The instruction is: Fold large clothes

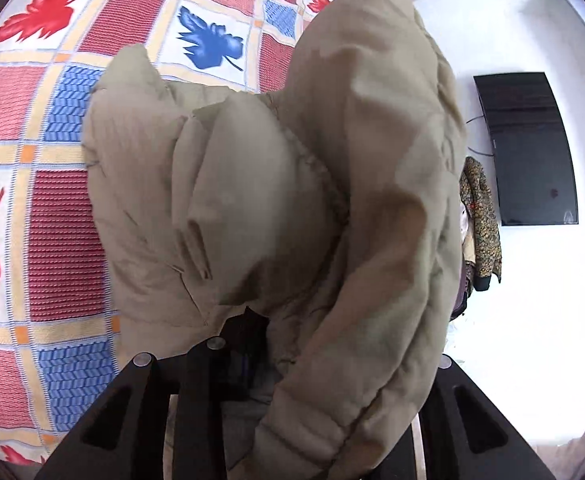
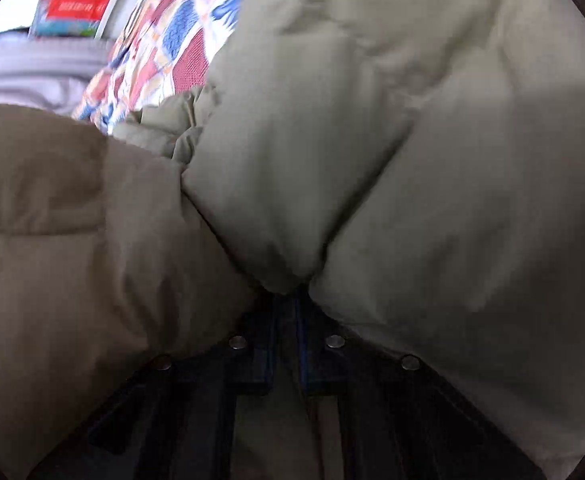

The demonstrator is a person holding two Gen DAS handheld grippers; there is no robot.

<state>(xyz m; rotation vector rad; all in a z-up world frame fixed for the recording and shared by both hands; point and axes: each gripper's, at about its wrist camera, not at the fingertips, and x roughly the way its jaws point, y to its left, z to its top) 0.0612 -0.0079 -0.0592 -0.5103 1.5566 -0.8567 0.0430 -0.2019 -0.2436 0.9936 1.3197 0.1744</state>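
A big beige padded jacket (image 1: 284, 184) hangs from my left gripper (image 1: 252, 328), which is shut on its fabric; the right finger is hidden under a draped sleeve. The jacket is lifted above a bed with a checked leaf-print cover (image 1: 40, 128). In the right wrist view the same jacket (image 2: 392, 140) fills most of the frame, and my right gripper (image 2: 288, 300) is shut on a pinched fold of it. The bed cover (image 2: 172, 40) shows at the upper left behind the jacket.
A dark wall-mounted screen (image 1: 532, 148) hangs on the white wall at the right, with a patterned garment (image 1: 480, 216) hanging beside it. A red and white box (image 2: 76, 4) sits on a shelf beyond the bed.
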